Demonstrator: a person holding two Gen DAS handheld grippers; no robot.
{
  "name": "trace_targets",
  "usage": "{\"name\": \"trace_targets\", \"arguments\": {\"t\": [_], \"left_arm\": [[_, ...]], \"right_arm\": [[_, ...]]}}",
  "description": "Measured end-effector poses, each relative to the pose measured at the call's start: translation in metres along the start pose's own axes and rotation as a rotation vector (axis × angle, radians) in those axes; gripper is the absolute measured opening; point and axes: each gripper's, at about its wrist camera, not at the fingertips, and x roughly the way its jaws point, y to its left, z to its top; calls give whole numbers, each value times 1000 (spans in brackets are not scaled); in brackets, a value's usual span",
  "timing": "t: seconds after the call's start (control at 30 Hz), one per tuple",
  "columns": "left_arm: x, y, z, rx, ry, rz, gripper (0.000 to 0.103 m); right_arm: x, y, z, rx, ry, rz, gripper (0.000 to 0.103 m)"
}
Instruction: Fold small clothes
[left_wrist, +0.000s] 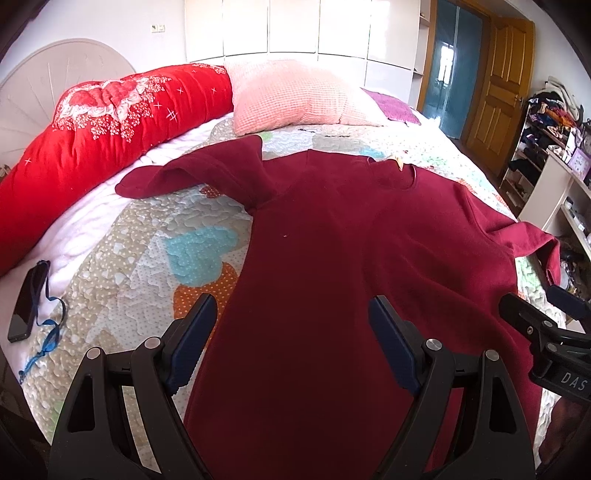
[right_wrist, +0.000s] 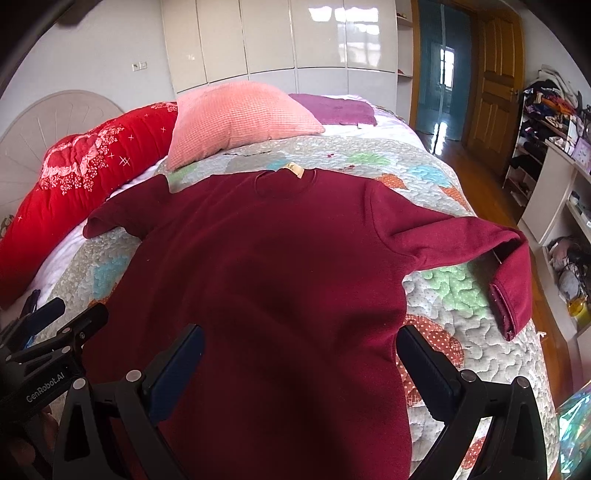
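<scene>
Looking left to right, we see a red flowered bolster (left_wrist: 96, 122), a waffle-textured pink pillow (left_wrist: 291, 96), then a wooden door (left_wrist: 506, 81) and cluttered shelves (left_wrist: 554, 147). Our soft, fuzzy maroon sweater (left_wrist: 332, 277) lies flat, sleeves spread, on the bed's puffy patchwork quilt (left_wrist: 147, 258). A dark phone (left_wrist: 26, 302) rests near the quilt's left edge. Both the left tongs (left_wrist: 291, 317) and right tongs (right_wrist: 301, 350) gape wide above the hem, gripping nothing.

Left gripper (left_wrist: 291, 306) and right gripper (right_wrist: 299, 345), black plastic frames, blue ribbed jaws, silver rivets, white lettering
</scene>
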Motion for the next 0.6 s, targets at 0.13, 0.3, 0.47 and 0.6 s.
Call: {"name": "trace_targets", "arguments": {"t": [0.13,0.3,0.47,0.6], "left_arm": [[4,-4,1,8,-2,9,84],[10,-6,0,12,12,5,84],[17,-3,2,5,17,13,84],[23,-1,3,2,25,19,84]], "right_arm": [[3,0,2,1,-8,-9,103],[11,-3,2,43,-1,-18,103],[20,2,2,31,16,-18,103],[28,8,3,27,21,-13,103]]}}
